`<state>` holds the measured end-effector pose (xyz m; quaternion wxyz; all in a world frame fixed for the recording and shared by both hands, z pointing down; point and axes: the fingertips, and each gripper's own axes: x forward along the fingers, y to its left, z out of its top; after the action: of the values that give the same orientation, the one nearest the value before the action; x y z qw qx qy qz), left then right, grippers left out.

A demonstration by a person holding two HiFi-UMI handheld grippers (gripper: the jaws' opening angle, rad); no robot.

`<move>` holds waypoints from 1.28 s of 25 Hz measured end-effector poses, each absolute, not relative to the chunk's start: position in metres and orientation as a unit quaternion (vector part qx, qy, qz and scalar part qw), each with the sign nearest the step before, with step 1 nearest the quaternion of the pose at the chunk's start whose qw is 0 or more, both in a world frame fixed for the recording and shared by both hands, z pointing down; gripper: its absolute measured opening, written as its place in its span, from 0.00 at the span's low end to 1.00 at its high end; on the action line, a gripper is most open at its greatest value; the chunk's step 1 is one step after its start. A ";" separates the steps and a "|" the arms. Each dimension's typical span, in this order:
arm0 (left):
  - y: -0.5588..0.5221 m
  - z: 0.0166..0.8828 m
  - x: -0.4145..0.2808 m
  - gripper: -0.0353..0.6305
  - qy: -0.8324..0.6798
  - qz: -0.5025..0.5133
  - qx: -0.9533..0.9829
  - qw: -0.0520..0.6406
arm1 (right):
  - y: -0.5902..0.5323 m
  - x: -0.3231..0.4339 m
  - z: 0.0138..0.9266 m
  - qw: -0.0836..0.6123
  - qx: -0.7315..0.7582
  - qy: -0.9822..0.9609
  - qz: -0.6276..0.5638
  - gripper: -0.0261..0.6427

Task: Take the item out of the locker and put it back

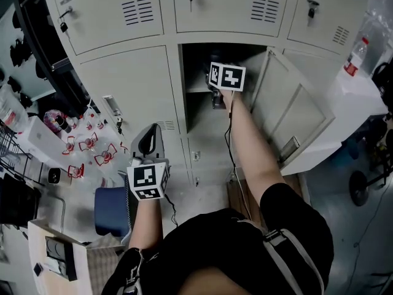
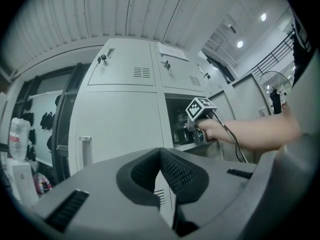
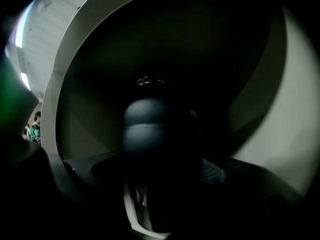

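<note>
Locker stands open with right hand-held gripper reaching inside.

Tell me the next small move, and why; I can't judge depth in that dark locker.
Probably ease the right hand-held gripper slightly forward around the dark rounded item: its jaws stand apart inside the locker, and the item looks unpinched.

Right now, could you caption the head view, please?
Right gripper reaches into the open locker; left gripper hangs shut outside.

Industrial locker area: banks of grey steel lockers under a high corrugated ceiling.
</note>
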<state>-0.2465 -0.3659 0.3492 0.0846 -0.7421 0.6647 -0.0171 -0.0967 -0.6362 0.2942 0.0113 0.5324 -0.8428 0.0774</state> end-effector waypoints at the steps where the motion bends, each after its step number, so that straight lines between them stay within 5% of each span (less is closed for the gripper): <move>1: -0.366 0.349 -0.247 0.07 0.665 -0.017 -0.742 0.084 | -0.636 -0.098 0.295 0.016 0.533 -0.843 0.067 0.64; 15: -0.361 0.358 -0.235 0.07 0.655 -0.023 -0.751 0.079 | -0.627 -0.106 0.307 0.041 0.520 -0.853 0.010 0.64; 17: -0.361 0.359 -0.233 0.07 0.655 -0.024 -0.752 0.078 | -0.621 -0.103 0.304 0.030 0.521 -0.853 0.002 0.73; 22: -0.364 0.361 -0.223 0.07 0.650 -0.026 -0.756 0.073 | -0.577 -0.088 0.285 -0.021 0.524 -0.850 -0.047 0.74; 24: -0.366 0.360 -0.218 0.07 0.648 -0.026 -0.758 0.071 | -0.547 -0.078 0.278 -0.060 0.519 -0.850 -0.064 0.66; 29: -0.368 0.359 -0.205 0.07 0.646 -0.024 -0.760 0.067 | -0.484 -0.047 0.293 -0.129 0.513 -0.848 -0.035 0.12; 32: -0.368 0.362 -0.196 0.07 0.646 -0.024 -0.761 0.061 | -0.463 -0.040 0.315 -0.111 0.511 -0.852 -0.033 0.06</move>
<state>-0.1961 -0.3682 0.3624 0.0613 -0.7608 0.6457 -0.0240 -0.0403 -0.4627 0.3145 -0.1114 0.5105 -0.8520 -0.0326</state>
